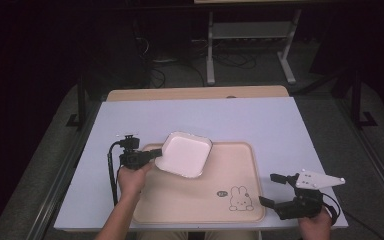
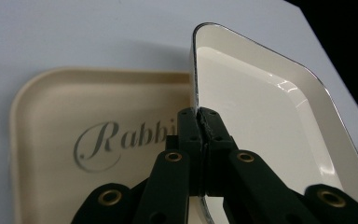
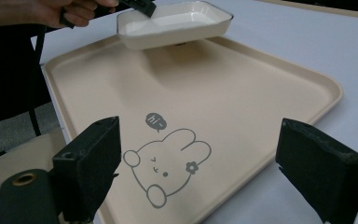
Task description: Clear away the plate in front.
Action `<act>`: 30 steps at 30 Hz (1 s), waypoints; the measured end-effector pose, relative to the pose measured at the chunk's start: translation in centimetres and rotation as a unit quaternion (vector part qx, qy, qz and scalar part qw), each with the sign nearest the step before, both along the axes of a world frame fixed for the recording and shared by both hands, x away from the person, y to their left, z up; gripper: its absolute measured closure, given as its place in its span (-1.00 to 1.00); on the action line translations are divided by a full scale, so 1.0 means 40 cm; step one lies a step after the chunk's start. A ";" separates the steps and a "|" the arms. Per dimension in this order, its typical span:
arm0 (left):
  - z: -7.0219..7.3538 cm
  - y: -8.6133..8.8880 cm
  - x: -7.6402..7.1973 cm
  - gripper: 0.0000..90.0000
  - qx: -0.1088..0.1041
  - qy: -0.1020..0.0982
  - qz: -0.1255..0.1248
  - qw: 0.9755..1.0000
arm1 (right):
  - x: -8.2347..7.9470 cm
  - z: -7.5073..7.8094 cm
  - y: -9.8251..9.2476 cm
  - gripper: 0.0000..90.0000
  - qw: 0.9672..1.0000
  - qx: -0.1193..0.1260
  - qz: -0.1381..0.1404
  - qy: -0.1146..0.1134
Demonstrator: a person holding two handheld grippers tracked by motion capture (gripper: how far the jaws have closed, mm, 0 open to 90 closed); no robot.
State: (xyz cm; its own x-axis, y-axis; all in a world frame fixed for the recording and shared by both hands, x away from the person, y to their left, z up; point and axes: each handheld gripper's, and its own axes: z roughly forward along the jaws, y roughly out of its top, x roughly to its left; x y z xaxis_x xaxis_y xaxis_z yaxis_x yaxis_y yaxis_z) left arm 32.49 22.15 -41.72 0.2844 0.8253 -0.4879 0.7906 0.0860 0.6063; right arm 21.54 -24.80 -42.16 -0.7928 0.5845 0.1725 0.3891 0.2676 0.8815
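Overhead, left gripper pinching dish rim, right gripper spread (tray script "Rabbi", "hi~").

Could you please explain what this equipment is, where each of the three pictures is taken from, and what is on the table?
There is no robot here: a person holds a hand-operated black two-jaw gripper in each hand. The high view looks down on the pale blue-white table from above the person's side. The other two pictures come from small cameras riding on the grippers, looking along their jaws.

On the table lies a beige rectangular plastic tray printed with a grey rabbit drawing and, at its far left corner, the word "Rabbi…".

The left gripper is shut on the rim of a shallow white square dish with a dark edge, holding it raised above the tray's far left corner; the right gripper view shows it clear of the tray.

The right gripper is open and empty, near the tray's near right corner.
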 end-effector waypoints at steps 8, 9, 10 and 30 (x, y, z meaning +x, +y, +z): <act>-0.028 0.000 -0.056 0.97 0.004 0.004 0.007 1.000 | 0.000 0.001 0.002 -0.71 1.000 -0.001 0.001 -0.001; -0.031 -0.004 -0.061 0.97 0.006 0.006 0.007 1.000 | 0.000 0.001 0.002 -0.71 1.000 -0.002 0.001 -0.001; -0.033 -0.008 -0.067 0.97 0.009 0.007 0.007 1.000 | -0.001 0.001 0.002 -0.71 1.000 -0.002 0.001 -0.001; -0.047 -0.040 -0.127 0.58 0.072 0.016 -0.010 0.997 | -0.005 0.003 0.003 -0.71 1.000 -0.003 0.001 -0.004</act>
State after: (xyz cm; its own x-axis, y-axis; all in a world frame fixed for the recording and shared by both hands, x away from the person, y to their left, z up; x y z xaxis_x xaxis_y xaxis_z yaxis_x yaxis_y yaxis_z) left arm 27.43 20.56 -43.62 0.2872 0.8818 -0.3741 0.8101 -0.0152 0.5861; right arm 21.35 -24.68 -42.05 -0.7957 0.5834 0.1629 0.3810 0.2731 0.8833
